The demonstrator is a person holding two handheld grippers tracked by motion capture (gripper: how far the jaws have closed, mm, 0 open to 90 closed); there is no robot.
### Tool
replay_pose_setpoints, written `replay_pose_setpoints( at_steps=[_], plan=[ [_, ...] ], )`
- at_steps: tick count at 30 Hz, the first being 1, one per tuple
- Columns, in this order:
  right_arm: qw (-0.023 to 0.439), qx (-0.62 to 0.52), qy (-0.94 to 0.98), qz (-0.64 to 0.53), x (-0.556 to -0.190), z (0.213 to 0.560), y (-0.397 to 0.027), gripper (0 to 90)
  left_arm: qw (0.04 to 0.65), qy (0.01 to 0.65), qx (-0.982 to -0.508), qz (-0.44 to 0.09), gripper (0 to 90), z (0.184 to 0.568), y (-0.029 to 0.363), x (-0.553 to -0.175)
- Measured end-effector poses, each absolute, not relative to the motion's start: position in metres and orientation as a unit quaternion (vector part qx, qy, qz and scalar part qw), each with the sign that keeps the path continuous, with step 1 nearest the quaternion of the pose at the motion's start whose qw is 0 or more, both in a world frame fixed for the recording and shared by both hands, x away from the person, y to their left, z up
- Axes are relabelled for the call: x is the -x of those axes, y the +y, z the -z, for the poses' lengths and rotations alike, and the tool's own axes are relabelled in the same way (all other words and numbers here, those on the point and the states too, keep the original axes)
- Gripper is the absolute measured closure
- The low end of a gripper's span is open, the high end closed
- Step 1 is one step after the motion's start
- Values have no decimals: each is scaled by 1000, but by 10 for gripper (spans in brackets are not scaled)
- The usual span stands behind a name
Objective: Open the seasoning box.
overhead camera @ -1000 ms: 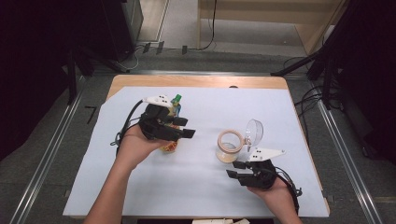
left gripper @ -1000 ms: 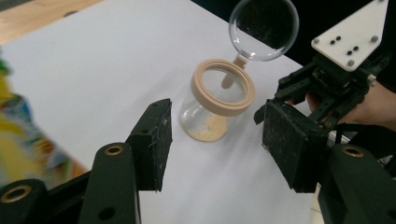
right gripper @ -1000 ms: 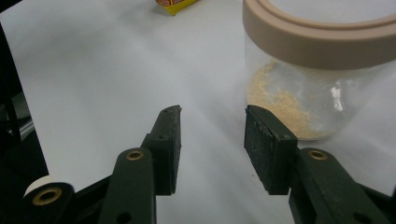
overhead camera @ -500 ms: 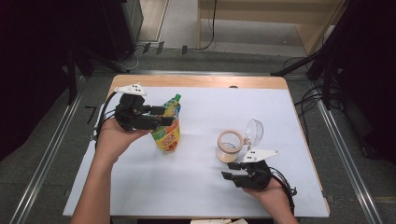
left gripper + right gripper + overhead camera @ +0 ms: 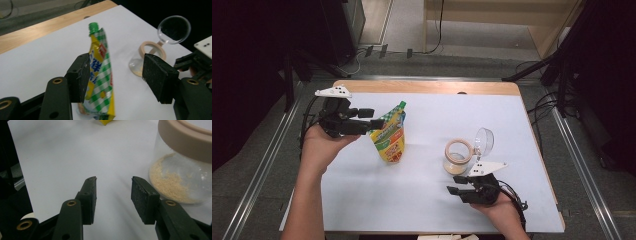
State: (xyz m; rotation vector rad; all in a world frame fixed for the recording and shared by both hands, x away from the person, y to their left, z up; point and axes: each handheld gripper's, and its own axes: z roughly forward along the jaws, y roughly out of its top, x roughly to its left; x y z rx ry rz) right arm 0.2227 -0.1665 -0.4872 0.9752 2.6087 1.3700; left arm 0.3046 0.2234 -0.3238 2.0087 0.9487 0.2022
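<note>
Left tongs (image 5: pixel 373 118) released, drawn left off standing pouch (image 5: pixel 390 134) | right tongs (image 5: pixel 457 189) released, near jar (image 5: pixel 457 157) | pouch set down

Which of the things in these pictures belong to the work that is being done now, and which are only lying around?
Belong to the work:
- spout pouch, standing, green cap on
- jar with beige powder, its clear lid flipped open
- left gripper, open beside the pouch
- right gripper, open near the jar

Only lying around:
- white sheet on the wooden table
- cables on the floor
</note>
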Motion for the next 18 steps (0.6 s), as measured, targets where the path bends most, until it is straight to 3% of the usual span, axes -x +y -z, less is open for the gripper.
replay_pose_setpoints(
  at_steps=[13,18],
  plan=[
    [19,-310,841,-443,-221,486,-165,569,415,411,-809,-66,431,366,214,-307],
    [22,-309,841,-444,-220,486,-165,565,413,397,-816,-77,501,380,210,-304]
  ],
)
